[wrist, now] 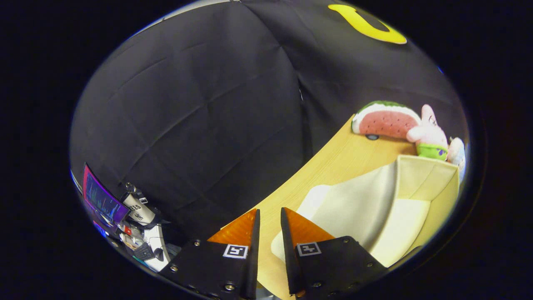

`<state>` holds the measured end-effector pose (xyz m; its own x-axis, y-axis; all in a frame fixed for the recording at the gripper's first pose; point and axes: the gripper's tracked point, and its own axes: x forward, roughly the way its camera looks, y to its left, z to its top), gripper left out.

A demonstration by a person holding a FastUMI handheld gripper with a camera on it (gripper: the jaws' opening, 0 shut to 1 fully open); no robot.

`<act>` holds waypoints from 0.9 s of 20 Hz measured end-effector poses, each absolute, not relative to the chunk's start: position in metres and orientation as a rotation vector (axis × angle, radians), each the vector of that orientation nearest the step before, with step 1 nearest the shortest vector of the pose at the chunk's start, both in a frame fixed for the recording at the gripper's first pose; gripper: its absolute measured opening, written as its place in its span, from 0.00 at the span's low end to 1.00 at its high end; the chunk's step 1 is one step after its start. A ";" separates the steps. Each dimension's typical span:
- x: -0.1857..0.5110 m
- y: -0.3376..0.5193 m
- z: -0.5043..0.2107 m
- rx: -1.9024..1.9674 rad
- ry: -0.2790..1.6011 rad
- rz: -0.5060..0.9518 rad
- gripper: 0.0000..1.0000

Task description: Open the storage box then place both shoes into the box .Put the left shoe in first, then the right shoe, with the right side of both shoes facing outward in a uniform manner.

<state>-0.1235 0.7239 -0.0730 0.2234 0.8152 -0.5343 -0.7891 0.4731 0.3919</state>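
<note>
Tongs nearest, fingers a narrow gap apart, gripping nothing, over the counter edge. Right of them sits the storage box, cream, lid apparently up; no shoes seen. Box step in hand, I judge; next I swing right.

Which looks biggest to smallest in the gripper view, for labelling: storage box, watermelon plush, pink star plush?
1. storage box, though it sits nearest the fingers
2. watermelon plush
3. pink star plush

The gripper holds nothing, fingers slightly apart.
</note>
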 end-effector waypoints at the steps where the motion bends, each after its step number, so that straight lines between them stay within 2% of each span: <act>1: -0.123 0.711 -0.062 0.032 0.735 1.108 0.29; 6: -0.112 0.655 -0.034 0.032 0.646 1.068 0.28; 18: -0.058 0.512 -0.037 0.121 0.587 0.836 0.29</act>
<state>-0.0585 0.5116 -0.0370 0.5226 0.7289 -0.4424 -0.6638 0.6734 0.3254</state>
